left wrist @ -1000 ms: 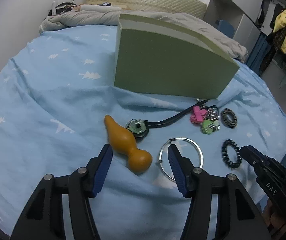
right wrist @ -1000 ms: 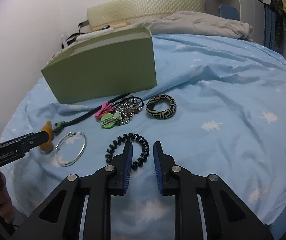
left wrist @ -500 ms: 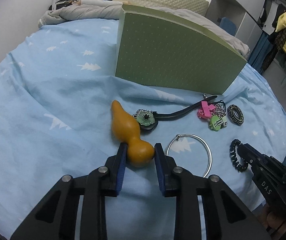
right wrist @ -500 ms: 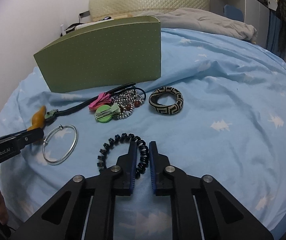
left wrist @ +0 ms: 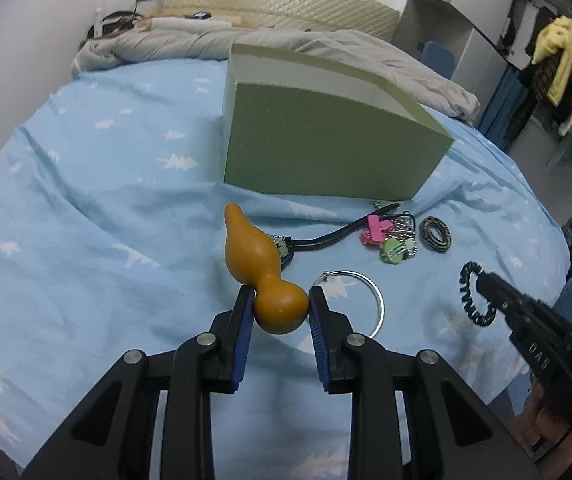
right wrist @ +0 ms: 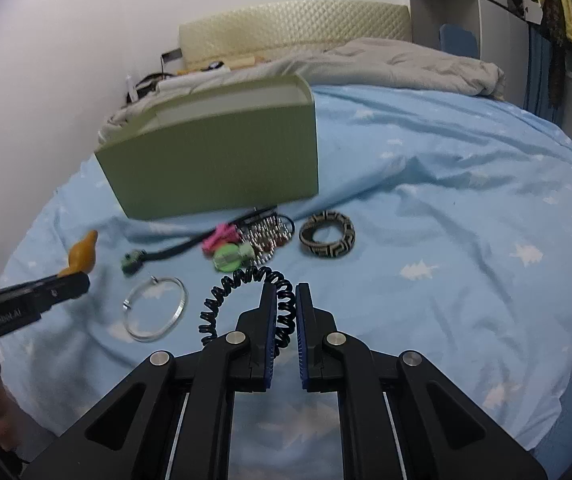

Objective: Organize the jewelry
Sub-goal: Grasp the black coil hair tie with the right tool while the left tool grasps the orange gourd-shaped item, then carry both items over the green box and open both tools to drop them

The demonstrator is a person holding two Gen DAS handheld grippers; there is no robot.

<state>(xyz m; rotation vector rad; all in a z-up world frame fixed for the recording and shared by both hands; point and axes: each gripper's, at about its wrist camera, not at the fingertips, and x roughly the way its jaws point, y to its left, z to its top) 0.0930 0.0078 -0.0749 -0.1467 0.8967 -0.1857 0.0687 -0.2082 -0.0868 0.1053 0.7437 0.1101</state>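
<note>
Jewelry scattered on blue bedsheet (left wrist: 85, 208), in front of green box (left wrist: 326, 148); box open-topped, pale inside, upright on bed.

Left gripper (left wrist: 279, 308): narrowly parted, blue pads (left wrist: 245, 328) pressed against round bulb of orange gourd-shaped piece (left wrist: 253, 256); narrow tip pointing away toward box; bulb end apparently raised off sheet, contact underneath hidden. In right wrist view, same gripper (right wrist: 69, 284) at left edge, gourd piece (right wrist: 81, 256) projecting beyond tip.

Right gripper (right wrist: 286, 312): nearly pressed together, pinching one side of black coiled hair tie (right wrist: 241, 284); remainder of coil arching out to left of pads. In left wrist view, gripper (left wrist: 482, 280) at right edge, tip meeting coiled tie (left wrist: 470, 300).

Silver bangle (left wrist: 362, 300): flat on sheet, just beside left gripper's right finger, partly hidden behind it; between both grippers in right wrist view (right wrist: 153, 308).

Black-and-tan patterned bangle (right wrist: 328, 234): on sheet right of cluster, apart from both grippers.

Black cord with green flower pendant (right wrist: 133, 260): running from beside gourd piece toward box.

Cluster near box's right corner: pink clip (left wrist: 376, 230), green round clip (left wrist: 394, 250), beaded chains (right wrist: 265, 236), touching or overlapping one another.
</note>
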